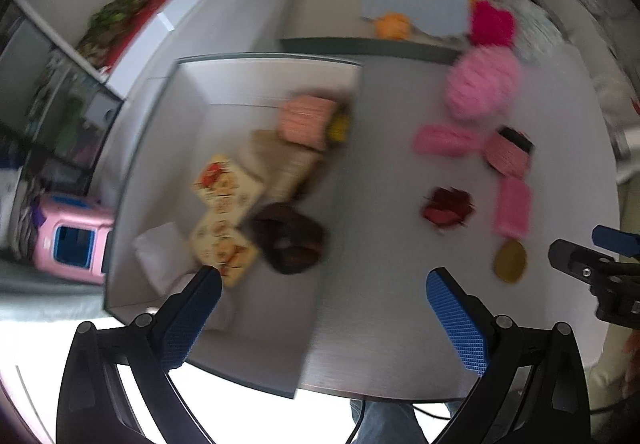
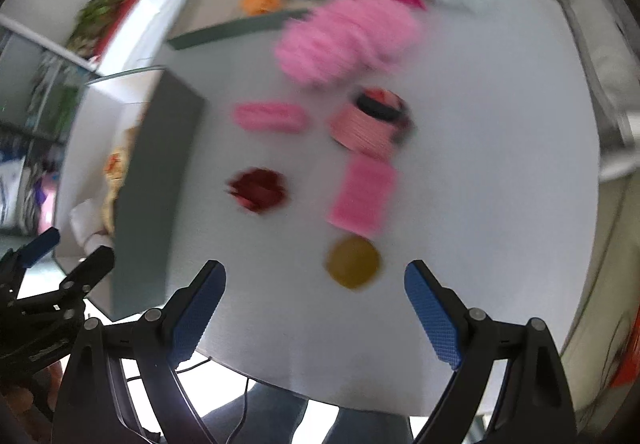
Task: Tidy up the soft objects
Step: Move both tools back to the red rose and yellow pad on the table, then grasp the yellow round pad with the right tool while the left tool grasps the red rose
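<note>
Both the left gripper (image 1: 324, 318) and the right gripper (image 2: 316, 308) hang released and empty above the counter (image 2: 500, 163), probably choosing between loose pink cloths (image 2: 362, 191) at 12 o'clock for the grey box (image 1: 168, 147) at 10 o'clock.

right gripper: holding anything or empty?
Empty. The right gripper has its jaws spread wide with only bare table between them; the mustard round piece lies just ahead, untouched.
</note>
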